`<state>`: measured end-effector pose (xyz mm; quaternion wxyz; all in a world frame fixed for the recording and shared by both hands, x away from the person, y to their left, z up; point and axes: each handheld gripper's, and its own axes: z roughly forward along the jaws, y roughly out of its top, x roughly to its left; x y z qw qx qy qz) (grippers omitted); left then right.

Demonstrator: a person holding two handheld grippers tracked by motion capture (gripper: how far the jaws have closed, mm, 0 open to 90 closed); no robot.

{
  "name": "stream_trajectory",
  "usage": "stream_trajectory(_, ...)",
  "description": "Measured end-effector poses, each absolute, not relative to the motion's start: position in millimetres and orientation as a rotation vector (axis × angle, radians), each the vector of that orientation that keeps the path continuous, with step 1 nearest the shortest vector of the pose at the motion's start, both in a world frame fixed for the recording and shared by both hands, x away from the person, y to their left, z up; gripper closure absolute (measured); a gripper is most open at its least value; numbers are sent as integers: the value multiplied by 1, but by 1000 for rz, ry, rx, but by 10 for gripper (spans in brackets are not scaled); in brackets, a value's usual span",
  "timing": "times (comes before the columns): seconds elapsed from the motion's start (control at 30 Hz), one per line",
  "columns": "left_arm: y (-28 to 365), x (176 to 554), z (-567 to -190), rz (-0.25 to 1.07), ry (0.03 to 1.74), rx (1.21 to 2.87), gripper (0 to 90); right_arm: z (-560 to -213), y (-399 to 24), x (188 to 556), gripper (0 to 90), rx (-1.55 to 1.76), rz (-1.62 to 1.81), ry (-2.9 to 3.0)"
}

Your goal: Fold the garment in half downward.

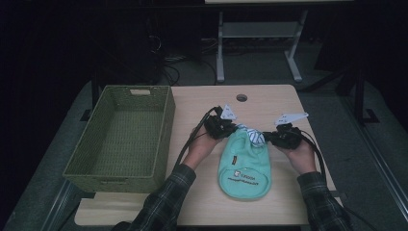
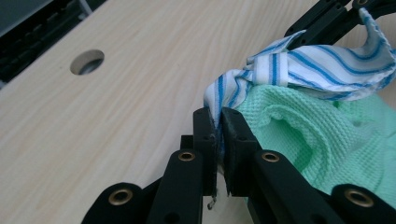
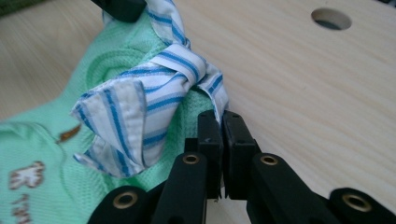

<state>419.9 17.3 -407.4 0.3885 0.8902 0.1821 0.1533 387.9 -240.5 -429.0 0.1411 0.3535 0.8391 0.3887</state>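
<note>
On the desk: a mint-green garment (image 1: pixel 244 166) lies flat near the front edge of the pale wooden desk (image 1: pixel 202 103), its striped collar (image 1: pixel 252 134) at the far end, pointing away from the person.
Garment details: waffle-knit green cloth with a small printed picture and lettering on the lower part; the lettering is too small and blurred to read.
Collar: white with blue stripes, bunched and lifted between the two tools.
Left tool (image 2: pixel 218 122): jaws pressed together on one edge of the striped collar, the cloth rising from between the pads.
Right tool (image 3: pixel 219 122): jaws likewise pinching the other edge of the collar, just beside the green cloth.
Hands: each holds its tool on either side of the collar, plaid sleeves coming in from the bottom of the high view.
Basket (image 1: pixel 166 122): green woven, left of the garment, apparently with nothing in it.
Hole (image 1: pixel 241 97): round, in the desk's far part.
</note>
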Motion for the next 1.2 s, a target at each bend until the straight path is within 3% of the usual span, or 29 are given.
stream_trajectory(0.67, 28, 408, -374, 530, 373, 2127, 840, -388, -238, 386, 871, 910, 1133, 2289)
stream_trajectory(1.2, 43, 367, -382, 490, 286, 2130, 830, -399, -237, 348, 839, 831, 1203, 2264)
